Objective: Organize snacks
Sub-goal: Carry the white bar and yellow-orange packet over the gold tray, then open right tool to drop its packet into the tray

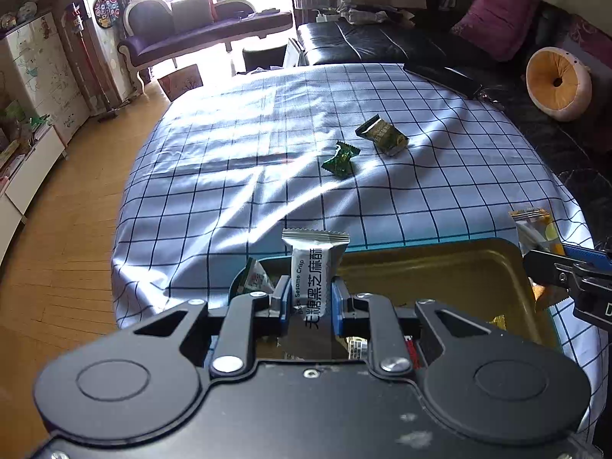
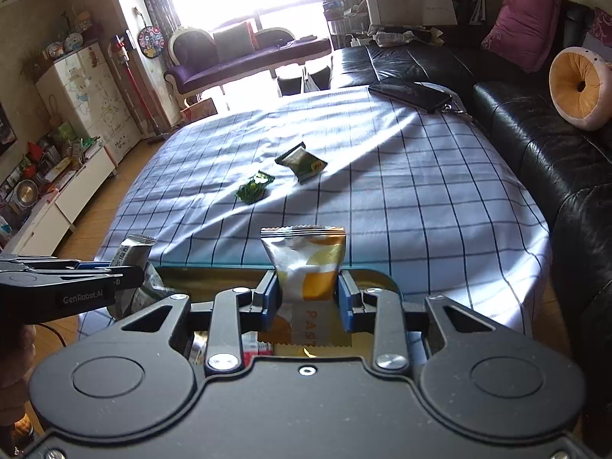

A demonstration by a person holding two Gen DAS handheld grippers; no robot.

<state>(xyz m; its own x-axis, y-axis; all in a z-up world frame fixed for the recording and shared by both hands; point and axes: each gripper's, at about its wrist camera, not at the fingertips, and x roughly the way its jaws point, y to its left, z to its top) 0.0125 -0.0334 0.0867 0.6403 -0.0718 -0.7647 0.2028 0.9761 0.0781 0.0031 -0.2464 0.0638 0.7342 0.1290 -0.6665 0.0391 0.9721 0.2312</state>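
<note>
1. Our left gripper [image 1: 310, 298] is clamped on a grey sesame crisp packet [image 1: 311, 267], held upright above the near left end of the gold tray [image 1: 440, 267].
2. Our right gripper [image 2: 308, 298] is closed on a white-and-orange snack pouch [image 2: 306, 264], also upright over the tray.
3. The tray sits at the near edge of the surface, on a blue checked cloth [image 1: 237, 191], with a few wrapped snacks inside.
4. Two snacks lie farther out on the cloth: a dark green candy [image 1: 339, 160] and, near it, a green-and-black packet [image 1: 382, 135].
5. A phone [image 2: 411, 93] rests at the far edge.
</note>
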